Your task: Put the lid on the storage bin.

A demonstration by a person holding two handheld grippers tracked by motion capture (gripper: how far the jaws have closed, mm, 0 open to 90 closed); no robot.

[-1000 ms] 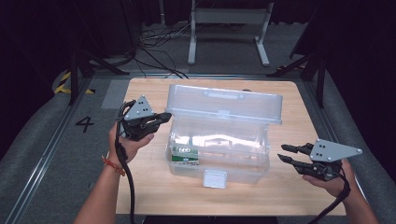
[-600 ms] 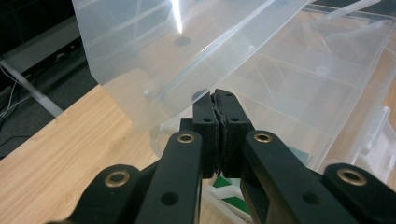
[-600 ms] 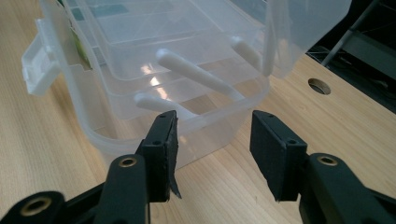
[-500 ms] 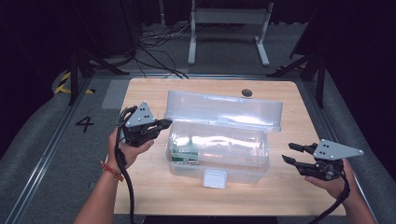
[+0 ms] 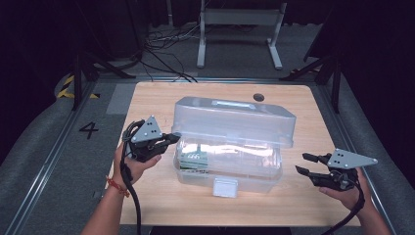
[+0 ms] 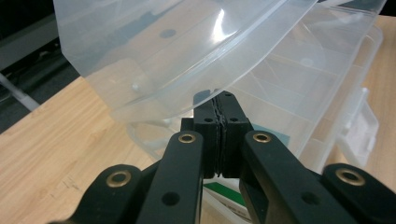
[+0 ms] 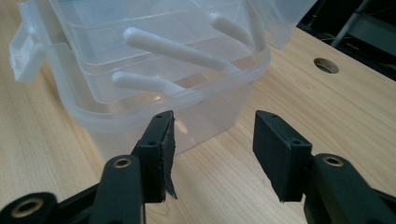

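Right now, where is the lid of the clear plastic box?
In the high view the lid is half raised over the clear box at the table's middle; its left edge sits at the shut left gripper.

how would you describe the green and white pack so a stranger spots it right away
Find the clear plastic box in the middle of the wooden table, its lid half raised. Look inside at the end nearest the left gripper: the pack lies there. It is the one coloured thing in an otherwise see-through box.
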